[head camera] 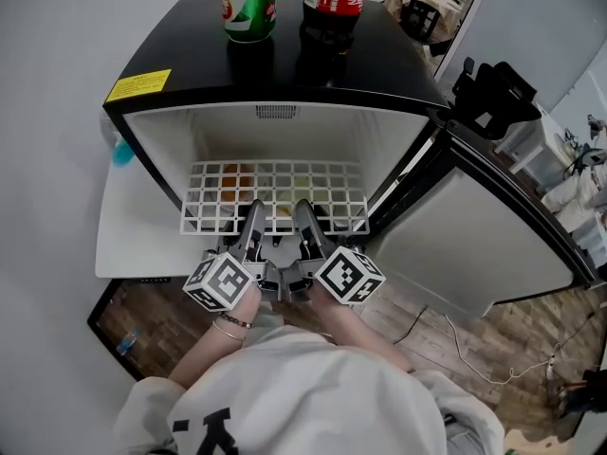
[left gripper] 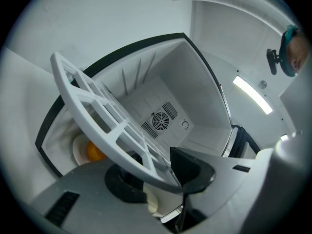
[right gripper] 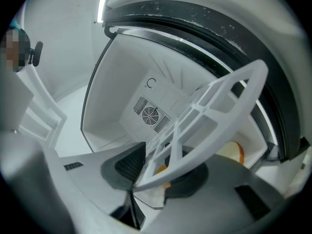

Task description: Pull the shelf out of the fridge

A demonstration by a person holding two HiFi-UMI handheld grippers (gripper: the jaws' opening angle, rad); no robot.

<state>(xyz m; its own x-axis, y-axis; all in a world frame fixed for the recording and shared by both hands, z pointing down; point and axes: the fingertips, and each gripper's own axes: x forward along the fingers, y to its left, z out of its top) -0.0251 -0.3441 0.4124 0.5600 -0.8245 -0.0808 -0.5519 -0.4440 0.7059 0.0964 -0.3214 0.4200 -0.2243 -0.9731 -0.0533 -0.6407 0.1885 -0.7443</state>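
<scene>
Wood-pattern floor (head camera: pixel 531 349) is seen at lower right, and a pale wall at left behind the fridge (head camera: pixel 285 74). The door (head camera: pixel 474 245) is swung fully open to the right, so the mouth of the cavity is left unobstructed. The shelf (head camera: pixel 275 192), a white moulded grid of square cells, is seated at centre frame. Its side edges run close to the smooth white walls and its front rail lies at the mouth. That rail is clamped by the left gripper (head camera: pixel 252 218) and, just beside it, by the right gripper (head camera: pixel 305 218). In the gripper views the rail is pressed between dark textured pads. A round fan grille (left gripper: pixel 160 119) is noted on the back wall and an orange item (left gripper: pixel 95 152) beneath the grid. Two bottles (head camera: pixel 249 3) stand on the glossy black top.
</scene>
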